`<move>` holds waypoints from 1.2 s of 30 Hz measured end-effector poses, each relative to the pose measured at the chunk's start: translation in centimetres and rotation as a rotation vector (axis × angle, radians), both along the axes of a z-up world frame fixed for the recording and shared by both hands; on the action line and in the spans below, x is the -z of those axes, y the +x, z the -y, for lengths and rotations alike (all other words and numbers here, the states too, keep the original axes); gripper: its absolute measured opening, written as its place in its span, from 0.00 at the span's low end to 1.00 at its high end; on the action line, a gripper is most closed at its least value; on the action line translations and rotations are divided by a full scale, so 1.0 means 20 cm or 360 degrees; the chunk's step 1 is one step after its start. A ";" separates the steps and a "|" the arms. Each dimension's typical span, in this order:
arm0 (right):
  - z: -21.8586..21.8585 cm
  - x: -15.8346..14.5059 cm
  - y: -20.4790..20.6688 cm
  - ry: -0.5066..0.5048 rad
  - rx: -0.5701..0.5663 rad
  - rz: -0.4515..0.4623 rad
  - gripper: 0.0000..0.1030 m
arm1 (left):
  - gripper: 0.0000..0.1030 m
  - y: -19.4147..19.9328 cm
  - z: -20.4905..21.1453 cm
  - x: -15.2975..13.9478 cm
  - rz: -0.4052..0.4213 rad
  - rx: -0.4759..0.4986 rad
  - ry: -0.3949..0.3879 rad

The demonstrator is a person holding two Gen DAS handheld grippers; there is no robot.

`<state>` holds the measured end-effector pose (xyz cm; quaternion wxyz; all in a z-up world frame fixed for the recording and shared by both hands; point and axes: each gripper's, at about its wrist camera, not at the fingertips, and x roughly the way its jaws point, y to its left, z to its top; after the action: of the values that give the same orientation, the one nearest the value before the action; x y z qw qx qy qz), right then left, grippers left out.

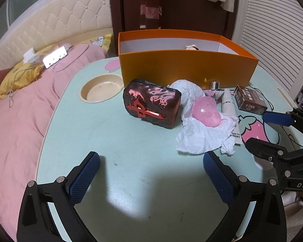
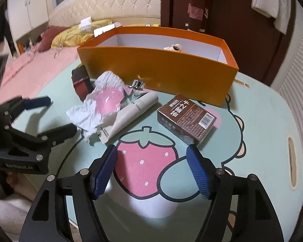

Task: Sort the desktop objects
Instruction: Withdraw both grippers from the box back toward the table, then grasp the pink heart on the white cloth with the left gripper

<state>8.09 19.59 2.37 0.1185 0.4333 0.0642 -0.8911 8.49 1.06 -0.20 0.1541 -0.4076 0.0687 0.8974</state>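
Both the left gripper [image 1: 151, 173] and right gripper [image 2: 153, 171] stand spread, empty; the brown printed cardboard carton [image 2: 186, 117] looks stiff, probably light; pinch its long sides.

A bed [image 1: 20, 109] with a pink quilt [image 1: 16, 125] stands just beside the pale green table [image 1: 131, 171], which bears a strawberry print. A cream tufted headboard [image 1: 70, 18] curves behind the bed, with a yellow pillow [image 1: 20, 76] near it. A dark brown door [image 1: 181, 6] stands behind, a striped scarf [image 1: 150, 2] hanging on it. A white slatted panel [image 1: 272, 30] fills the right side.
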 end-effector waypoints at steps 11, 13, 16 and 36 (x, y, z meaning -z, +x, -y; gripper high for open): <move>-0.02 0.02 0.00 0.0013 0.0030 -0.0002 0.81 | 0.99 0.00 0.01 0.00 -0.0004 0.0003 0.0004; -0.02 0.02 0.00 0.0015 0.0038 0.0002 0.84 | 0.99 0.00 0.01 0.00 -0.0004 0.0004 0.0004; -0.02 0.02 0.00 0.0020 0.0053 0.0014 0.92 | 0.99 0.00 0.02 0.00 -0.0004 0.0007 0.0005; -0.13 0.01 0.02 -0.0104 0.0163 0.0007 0.99 | 0.50 -0.03 -0.15 -0.20 -0.0173 0.0285 0.0102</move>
<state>8.47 22.15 2.10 0.0870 0.4339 0.0127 -0.8967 7.88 4.16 3.89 0.2426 -0.3455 0.0845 0.9026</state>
